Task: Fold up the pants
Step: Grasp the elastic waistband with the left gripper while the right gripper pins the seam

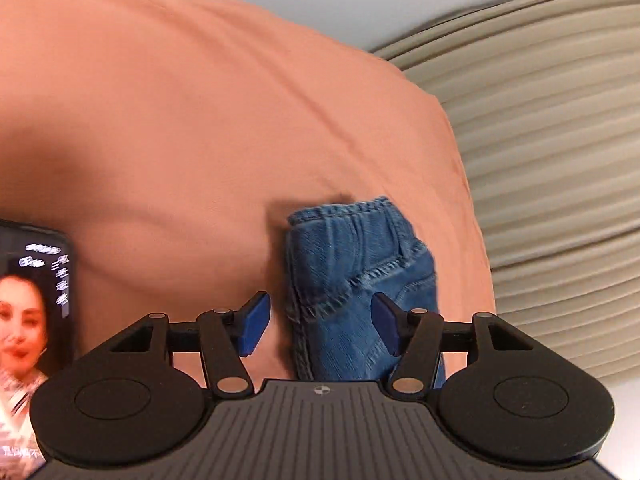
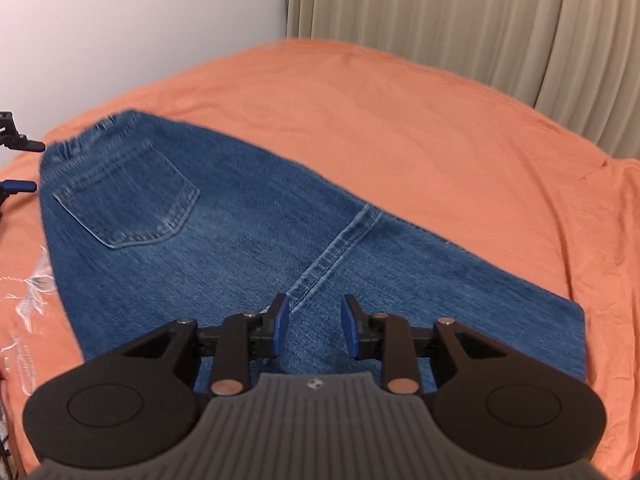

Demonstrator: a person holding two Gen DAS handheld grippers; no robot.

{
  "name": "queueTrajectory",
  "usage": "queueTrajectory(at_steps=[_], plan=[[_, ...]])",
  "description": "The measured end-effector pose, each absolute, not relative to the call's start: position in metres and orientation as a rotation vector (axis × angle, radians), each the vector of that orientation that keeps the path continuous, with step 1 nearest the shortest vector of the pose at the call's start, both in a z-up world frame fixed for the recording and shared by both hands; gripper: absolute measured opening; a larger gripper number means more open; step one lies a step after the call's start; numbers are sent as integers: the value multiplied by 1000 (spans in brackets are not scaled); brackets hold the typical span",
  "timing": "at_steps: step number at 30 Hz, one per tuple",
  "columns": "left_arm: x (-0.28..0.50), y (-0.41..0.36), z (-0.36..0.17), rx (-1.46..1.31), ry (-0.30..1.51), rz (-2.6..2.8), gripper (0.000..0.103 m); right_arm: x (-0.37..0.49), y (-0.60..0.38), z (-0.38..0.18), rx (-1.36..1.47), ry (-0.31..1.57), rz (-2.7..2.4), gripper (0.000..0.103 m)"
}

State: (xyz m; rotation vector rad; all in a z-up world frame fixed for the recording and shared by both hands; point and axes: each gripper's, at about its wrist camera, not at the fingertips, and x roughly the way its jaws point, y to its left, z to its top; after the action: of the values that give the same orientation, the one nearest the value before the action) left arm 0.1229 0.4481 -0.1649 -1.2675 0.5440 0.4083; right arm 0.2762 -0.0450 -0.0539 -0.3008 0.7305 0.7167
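1. Pants (image 2: 248, 216): blue jeans. They lie flat on my orange bed (image 2: 440, 128), already doubled over so one back pocket (image 2: 128, 200) faces up.
2. At the left of my right view, the waistband sits next to my left tongs (image 2: 20, 166). The legs run off to the right, toward the bed's near edge.
3. My left tongs (image 1: 316, 320) are spread wide. The waist end of the pants is between the blue pads (image 1: 252, 324), but the pads do not press on it, so nothing is held.
4. My right tongs (image 2: 316, 326) hang just above the middle of the pants, near the thick seam (image 2: 336, 248). The pads have a small gap and I see no cloth pinched there.
5. I think the jeans are thick, soft and a bit heavy. They will flop and sag if I lift one spot only. They will not break and are not slippery.
6. Good places to grab look like the waistband and the leg ends, where the cloth is thick and stitched.
7. There are no boxes or baskets here. A phone (image 1: 36, 300) with its screen lit is at the far left of my left view.
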Motion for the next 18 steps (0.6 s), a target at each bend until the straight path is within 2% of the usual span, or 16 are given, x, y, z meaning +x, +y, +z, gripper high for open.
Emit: queueTrajectory(at_steps=[3,9,13,14,18], plan=[[137,450,-176,-1270,522,387,66,292,-37,-61,-309,766,714,16],[157,456,-181,-1187,502,369,66,324,-14,-75,-335,804,693,9],[164,457,-185,-1168,500,363,62,341,-4,-87,-308,836,691,6],[165,457,-185,-1162,501,363,61,345,-2,-90,-298,851,692,5],[168,455,-183,-1124,504,361,46,352,2,-100,-269,905,673,5]])
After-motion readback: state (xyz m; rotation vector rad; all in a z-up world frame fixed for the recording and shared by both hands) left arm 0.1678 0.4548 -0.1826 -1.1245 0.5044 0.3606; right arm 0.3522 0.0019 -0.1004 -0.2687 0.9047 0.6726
